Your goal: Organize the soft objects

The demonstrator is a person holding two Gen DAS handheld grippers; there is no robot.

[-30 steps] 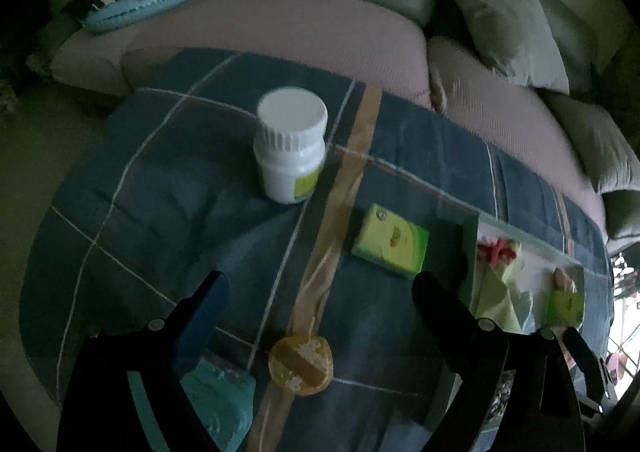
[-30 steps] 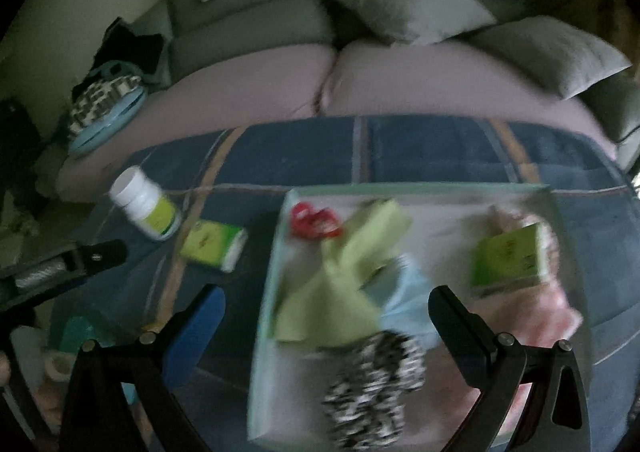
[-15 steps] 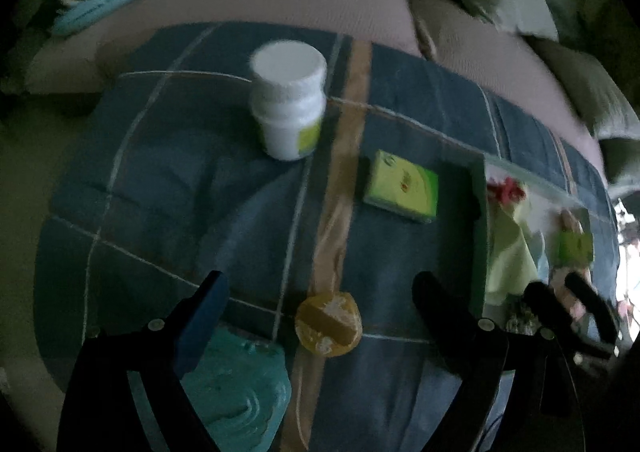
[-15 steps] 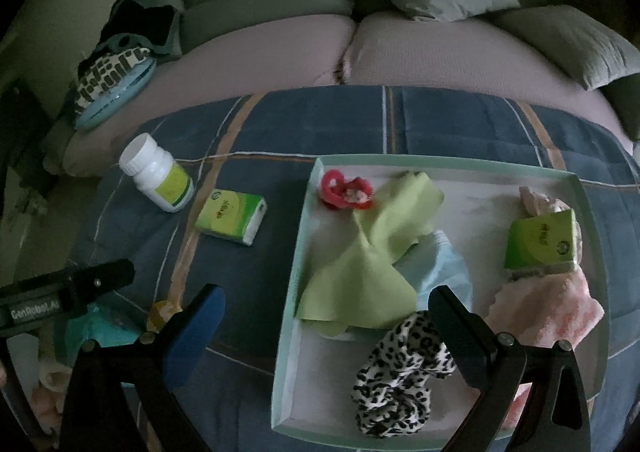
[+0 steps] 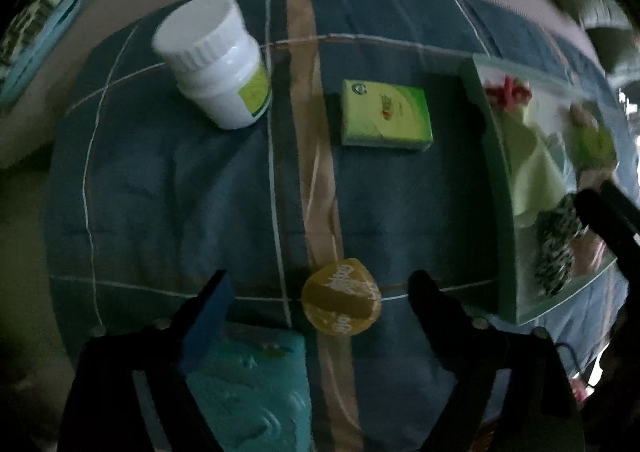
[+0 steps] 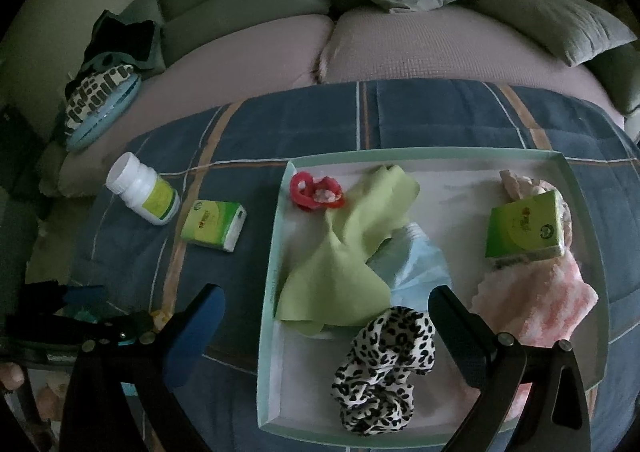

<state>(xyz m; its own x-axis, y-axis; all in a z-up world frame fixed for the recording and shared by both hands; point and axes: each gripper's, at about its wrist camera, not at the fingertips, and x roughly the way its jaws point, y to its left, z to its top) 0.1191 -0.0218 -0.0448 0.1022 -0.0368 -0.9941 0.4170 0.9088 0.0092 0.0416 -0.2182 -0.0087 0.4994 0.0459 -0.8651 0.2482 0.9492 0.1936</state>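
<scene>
Jaws of the left gripper [image 5: 320, 284] are closing around a yellow round object [image 5: 341, 296] on the plaid blanket [image 5: 180, 179] — pads not touching it. Right gripper [image 6: 326, 300] hangs wide over the tray [image 6: 276, 252] — nothing between its fingers.

Two green tissue packs [image 6: 213, 225] [image 6: 524, 230], one white bottle [image 6: 142, 187], one tray [image 6: 276, 252], one leopard scrunchie [image 6: 384, 368].

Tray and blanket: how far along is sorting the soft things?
Done: the tray already holds a green cloth, leopard scrunchie, pink fluffy cloth and a tissue pack. In hand: nothing gripped; the left hand-held gripper is closing around a yellow round item. Left: second tissue pack, teal item.
</scene>
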